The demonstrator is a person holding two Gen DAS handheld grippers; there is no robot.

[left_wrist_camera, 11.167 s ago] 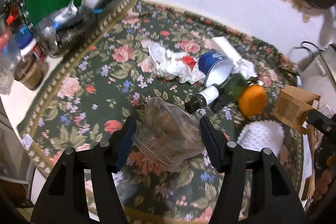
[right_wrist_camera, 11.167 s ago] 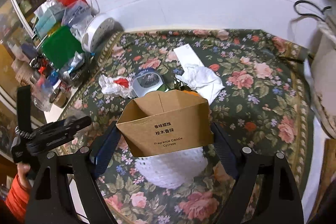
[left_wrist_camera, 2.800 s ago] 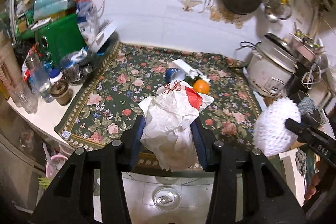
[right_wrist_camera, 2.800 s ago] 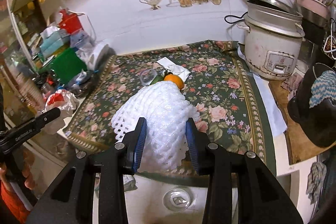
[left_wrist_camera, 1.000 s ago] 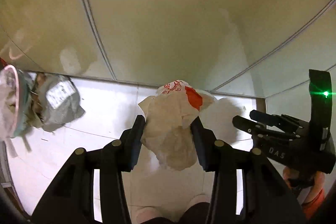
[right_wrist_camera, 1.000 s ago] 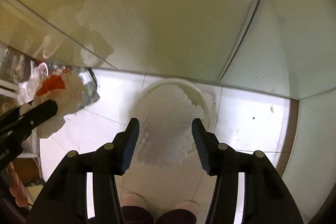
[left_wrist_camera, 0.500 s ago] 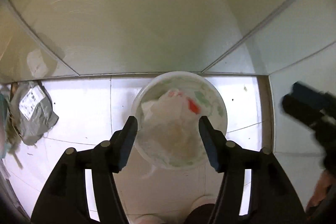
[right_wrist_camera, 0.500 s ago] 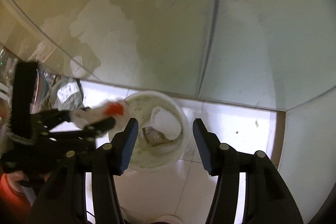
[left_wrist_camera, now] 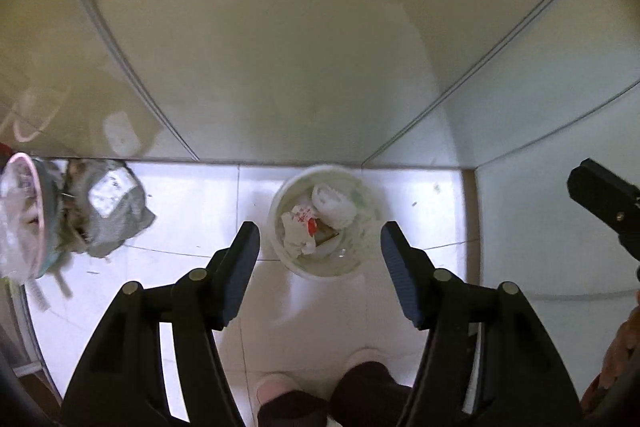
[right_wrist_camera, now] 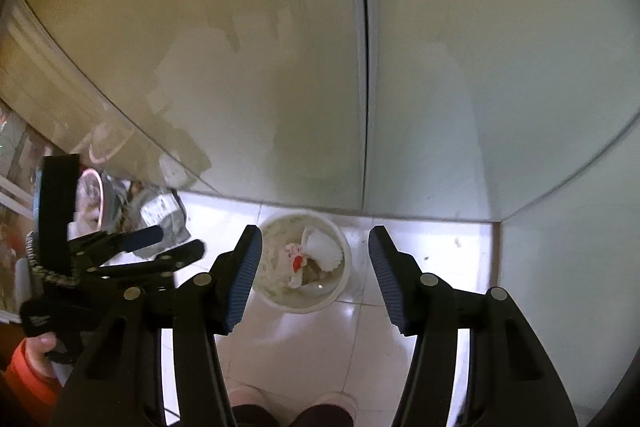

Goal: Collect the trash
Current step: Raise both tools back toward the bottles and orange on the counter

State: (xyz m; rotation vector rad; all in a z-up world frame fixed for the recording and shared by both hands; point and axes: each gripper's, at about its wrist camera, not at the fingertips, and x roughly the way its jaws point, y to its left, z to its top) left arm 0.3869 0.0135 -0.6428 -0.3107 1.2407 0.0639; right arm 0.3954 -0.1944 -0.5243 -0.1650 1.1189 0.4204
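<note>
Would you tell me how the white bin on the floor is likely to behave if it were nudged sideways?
The white bin probably slides easily, as it stands on glossy floor tiles. It likely feels light, holding only a crumpled wrapper and foam netting. Being wide and squat, it seems unlikely to tip.

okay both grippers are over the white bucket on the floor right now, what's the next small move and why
Probably lift both away and head back for more trash. The left gripper and right gripper stand open and empty; the left one's jaws have just been opening. The crumpled paper bag and white foam net already lie inside the white bucket, so nothing is left to drop here.
</note>
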